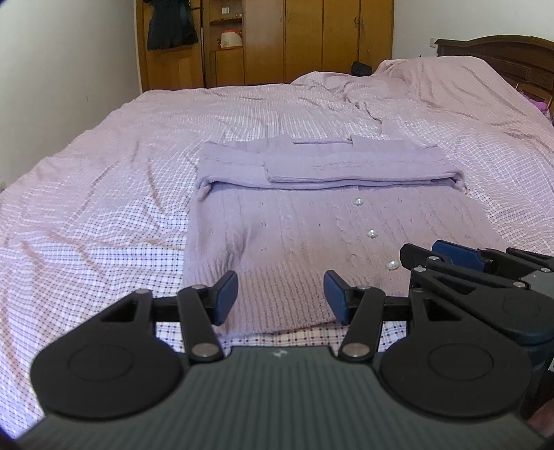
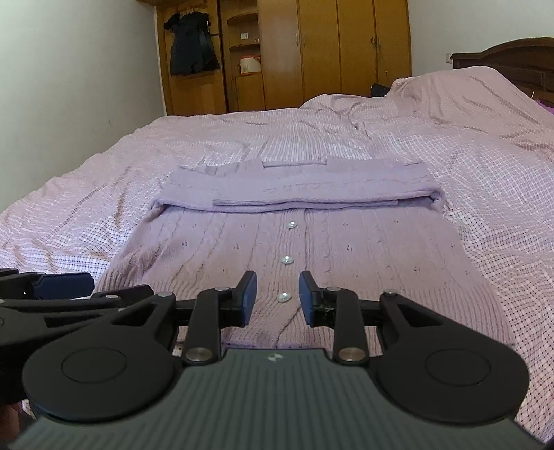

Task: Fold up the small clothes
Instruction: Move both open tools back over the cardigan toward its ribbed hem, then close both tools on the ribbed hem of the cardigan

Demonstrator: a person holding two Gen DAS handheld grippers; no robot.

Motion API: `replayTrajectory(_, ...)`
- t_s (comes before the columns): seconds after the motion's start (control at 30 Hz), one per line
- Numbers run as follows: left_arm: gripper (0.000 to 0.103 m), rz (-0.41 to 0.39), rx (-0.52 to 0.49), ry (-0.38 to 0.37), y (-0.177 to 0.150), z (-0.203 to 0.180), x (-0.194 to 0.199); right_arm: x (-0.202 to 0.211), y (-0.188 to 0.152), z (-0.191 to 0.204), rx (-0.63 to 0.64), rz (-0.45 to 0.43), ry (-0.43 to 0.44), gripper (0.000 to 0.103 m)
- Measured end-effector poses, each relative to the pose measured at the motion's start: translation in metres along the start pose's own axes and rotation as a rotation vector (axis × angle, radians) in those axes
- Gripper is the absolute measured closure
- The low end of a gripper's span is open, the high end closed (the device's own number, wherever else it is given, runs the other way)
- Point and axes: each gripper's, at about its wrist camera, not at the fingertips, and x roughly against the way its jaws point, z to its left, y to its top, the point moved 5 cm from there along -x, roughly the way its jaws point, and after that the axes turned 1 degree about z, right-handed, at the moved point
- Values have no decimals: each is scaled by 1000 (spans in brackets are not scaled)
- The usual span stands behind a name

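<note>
A small lilac knitted cardigan (image 1: 294, 235) with pearl buttons lies flat on the bed, its sleeves folded across the upper part. It also shows in the right wrist view (image 2: 346, 242). My left gripper (image 1: 281, 298) is open and empty, just above the cardigan's near hem at its left side. My right gripper (image 2: 277, 298) is open and empty over the hem, with the lowest button (image 2: 284, 296) between its fingers. The right gripper shows at the right edge of the left wrist view (image 1: 450, 256).
The bed (image 1: 104, 207) has a wrinkled pink checked cover. A wooden wardrobe (image 1: 277, 41) stands beyond the bed's far side, with a dark coat (image 1: 171, 24) hanging. A dark headboard (image 1: 502, 55) is at the right. A white wall is on the left.
</note>
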Motion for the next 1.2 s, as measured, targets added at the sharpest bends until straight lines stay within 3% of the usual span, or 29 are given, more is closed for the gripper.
replayTrajectory(0.03, 46, 1, -4, 2, 0, 1, -1, -2, 1, 1, 5, 5, 1, 65)
replayTrajectory(0.1, 46, 2, -9, 14, 1, 4, -3, -3, 3, 0, 16, 4, -4, 48)
replayTrajectory(0.23, 46, 4, 13, -9, 4, 15, -1, 3, 11, -8, 2, -36, 34, 33)
replayTrajectory(0.3, 46, 12, 15, 15, 5, 23, -2, 4, 13, -15, 11, -40, 17, 32)
replayTrajectory(0.57, 46, 42, 117, -16, 10, 58, -1, 10, 19, -63, -10, -43, -68, 32)
replayTrajectory(0.8, 46, 28, 71, 25, 24, 72, 1, 35, 34, -130, -231, -70, -24, 32)
replayTrajectory(0.93, 46, 41, 61, 48, 29, 87, -4, 38, 43, -152, -206, -70, -47, 32)
replayTrajectory(1.07, 46, 59, 60, 70, 28, 104, -10, 31, 43, -171, -88, -37, -119, 32)
replayTrajectory(1.2, 46, 84, 70, 75, 22, 117, -19, 29, 38, -195, -132, -17, -131, 32)
